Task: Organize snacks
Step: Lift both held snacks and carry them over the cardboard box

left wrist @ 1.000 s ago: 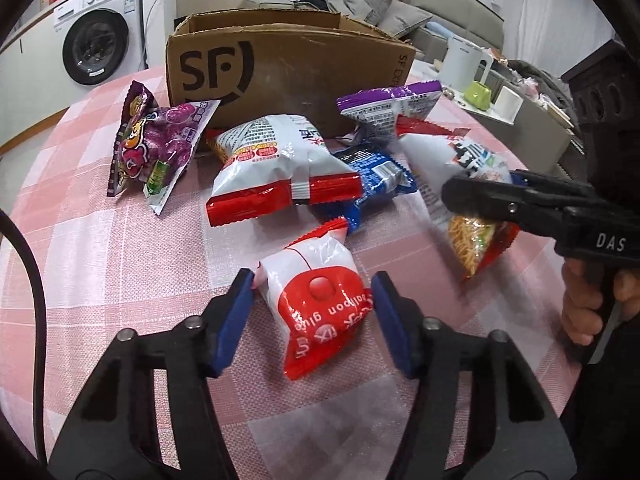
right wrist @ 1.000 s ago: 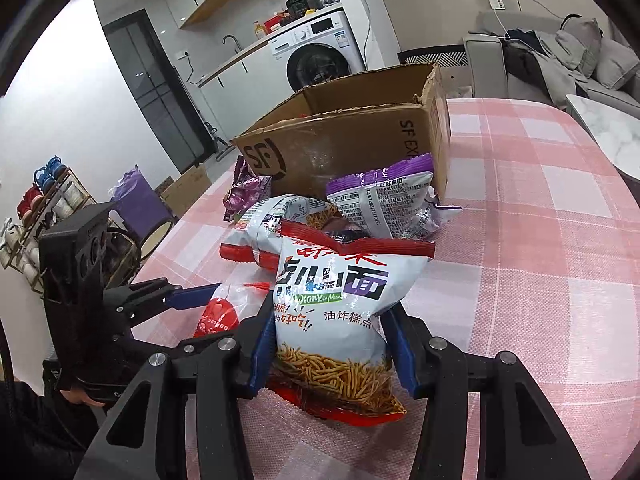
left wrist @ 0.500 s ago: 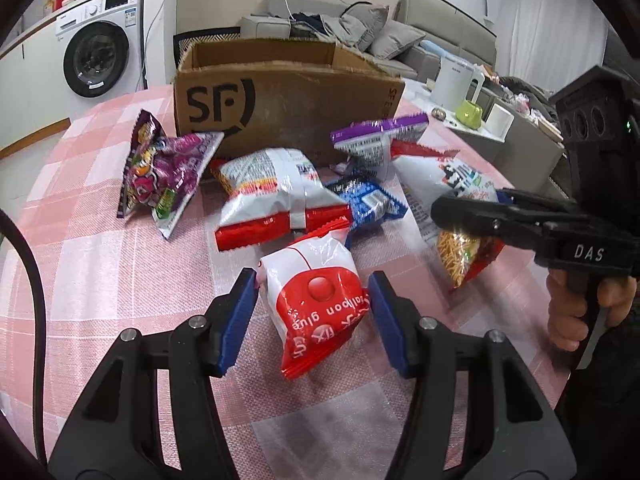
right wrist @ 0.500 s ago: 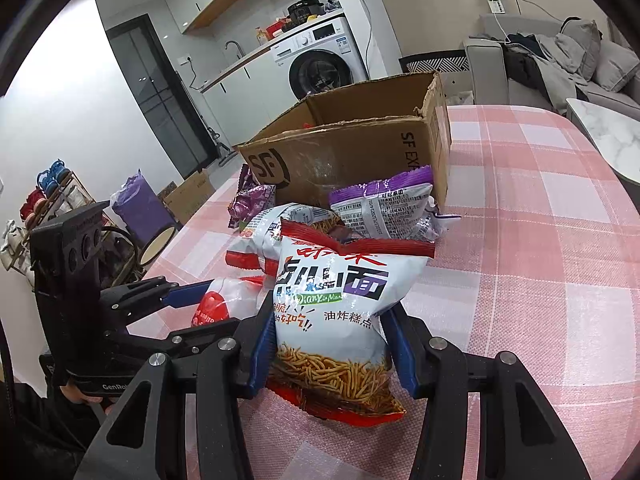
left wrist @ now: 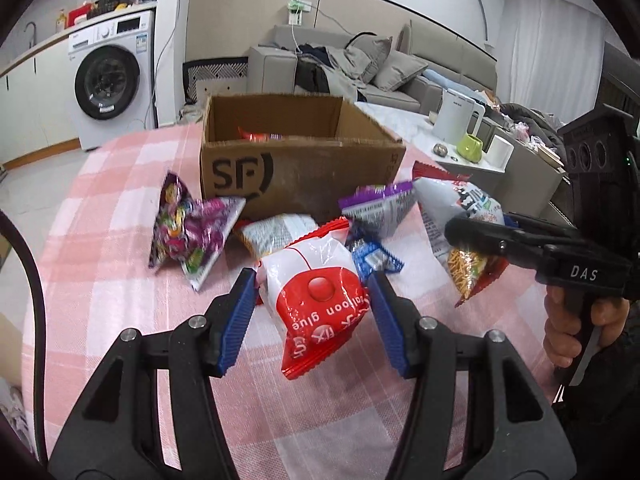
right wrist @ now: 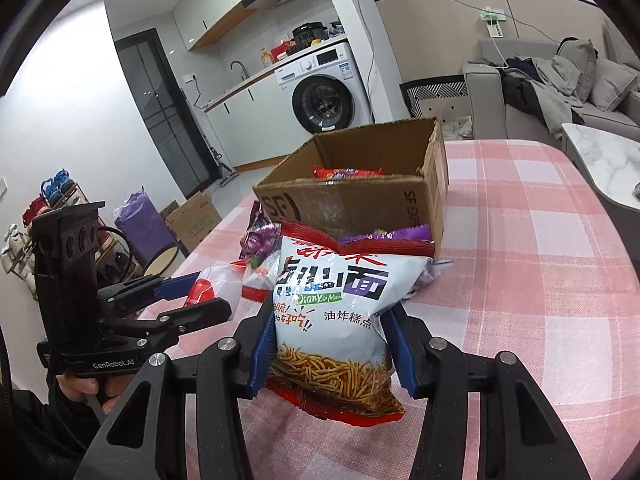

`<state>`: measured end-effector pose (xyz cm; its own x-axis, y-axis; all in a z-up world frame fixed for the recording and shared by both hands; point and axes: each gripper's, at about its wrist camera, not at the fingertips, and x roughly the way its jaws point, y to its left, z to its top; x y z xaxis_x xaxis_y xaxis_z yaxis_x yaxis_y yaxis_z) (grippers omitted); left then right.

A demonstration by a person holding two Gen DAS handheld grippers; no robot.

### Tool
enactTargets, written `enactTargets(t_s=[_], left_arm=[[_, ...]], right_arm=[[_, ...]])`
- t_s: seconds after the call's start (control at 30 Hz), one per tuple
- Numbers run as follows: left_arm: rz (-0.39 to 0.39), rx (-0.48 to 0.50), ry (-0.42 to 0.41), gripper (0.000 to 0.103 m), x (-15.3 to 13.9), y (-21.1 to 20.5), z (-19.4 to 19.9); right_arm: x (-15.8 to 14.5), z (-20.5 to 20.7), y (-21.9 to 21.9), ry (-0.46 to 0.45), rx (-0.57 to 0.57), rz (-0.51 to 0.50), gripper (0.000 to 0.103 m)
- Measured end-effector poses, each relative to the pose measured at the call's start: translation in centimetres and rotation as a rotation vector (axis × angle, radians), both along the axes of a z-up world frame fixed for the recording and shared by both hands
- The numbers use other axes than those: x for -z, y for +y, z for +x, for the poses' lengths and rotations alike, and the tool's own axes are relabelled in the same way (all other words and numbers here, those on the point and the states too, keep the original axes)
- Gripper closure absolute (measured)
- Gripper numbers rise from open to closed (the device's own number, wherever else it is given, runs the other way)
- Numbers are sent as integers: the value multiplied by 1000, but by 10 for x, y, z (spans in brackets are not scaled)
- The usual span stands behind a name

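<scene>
Snacks are mid-transfer: the red-and-white packet point(left wrist: 316, 300), frame centre, is pinched by the left tongs point(left wrist: 312, 312); the noodle bag point(right wrist: 332, 320), lower centre, is clamped in the right tongs point(right wrist: 330, 344). Both look lifted off the counter point(right wrist: 520, 264). Next likely calls for carrying them over the cardboard box point(right wrist: 360, 192), upper centre, and releasing.

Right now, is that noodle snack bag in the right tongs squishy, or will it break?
The noodle snack bag looks puffed with air, so it probably gives under the right tongs. The thin sticks showing through its window would likely snap if squeezed hard. Its glossy film may be slippery.
</scene>
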<state>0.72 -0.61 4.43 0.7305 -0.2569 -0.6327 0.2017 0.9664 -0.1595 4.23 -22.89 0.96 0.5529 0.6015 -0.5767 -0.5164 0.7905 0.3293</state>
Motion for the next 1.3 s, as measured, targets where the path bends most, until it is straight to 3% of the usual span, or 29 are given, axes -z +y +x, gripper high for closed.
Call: enactTargets(t_s=[0.2,0.83,1.3], left_arm=[[6,-18,-37,49,-22,2,7],[17,-85,-118,48,-69,9,78],[11,-137,-113,48,-69,26,145]], right_arm=[[-12,9,0,-7,31,13,52],[-57,55,22,-68,74,3,52],[-64,109,33,-70,108,20,52]])
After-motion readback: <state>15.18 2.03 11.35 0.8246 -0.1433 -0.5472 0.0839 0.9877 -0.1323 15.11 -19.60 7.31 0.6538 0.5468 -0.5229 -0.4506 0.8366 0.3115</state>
